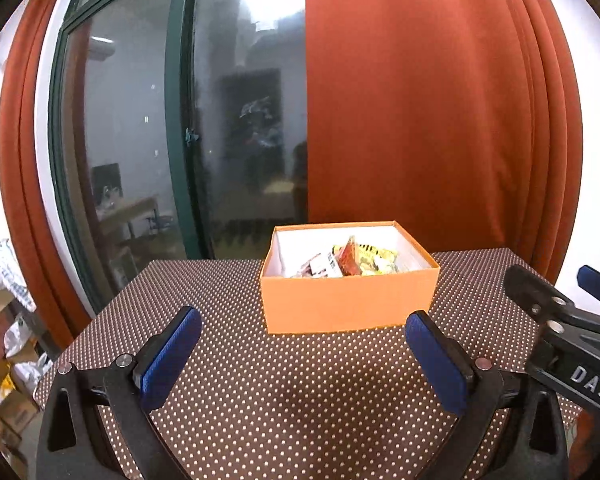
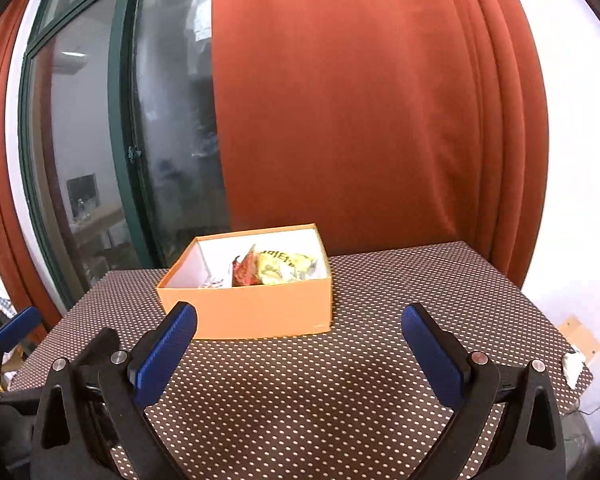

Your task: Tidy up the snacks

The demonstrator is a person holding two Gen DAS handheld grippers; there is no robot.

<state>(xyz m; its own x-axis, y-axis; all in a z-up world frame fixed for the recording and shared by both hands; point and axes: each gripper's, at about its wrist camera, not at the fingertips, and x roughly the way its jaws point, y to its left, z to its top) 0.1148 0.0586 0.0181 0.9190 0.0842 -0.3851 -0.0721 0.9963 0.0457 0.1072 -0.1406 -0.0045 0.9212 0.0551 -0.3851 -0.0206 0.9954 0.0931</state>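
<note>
Landmark: orange box (image 1: 348, 300) on the table (image 1: 236, 400), top open, so access from above is unblocked. Snack packets (image 1: 352, 262) fill its middle and right; some bare floor at the left inner wall. Table bare in front of the box and to both sides. Behind the box, red curtain (image 1: 420, 100) hangs close, window (image 1: 140, 120) behind-left, little room there. Left gripper (image 1: 304, 354) and right gripper (image 2: 299, 350) both spread wide, near side of the box, just beside each other, likely to crowd.
</note>
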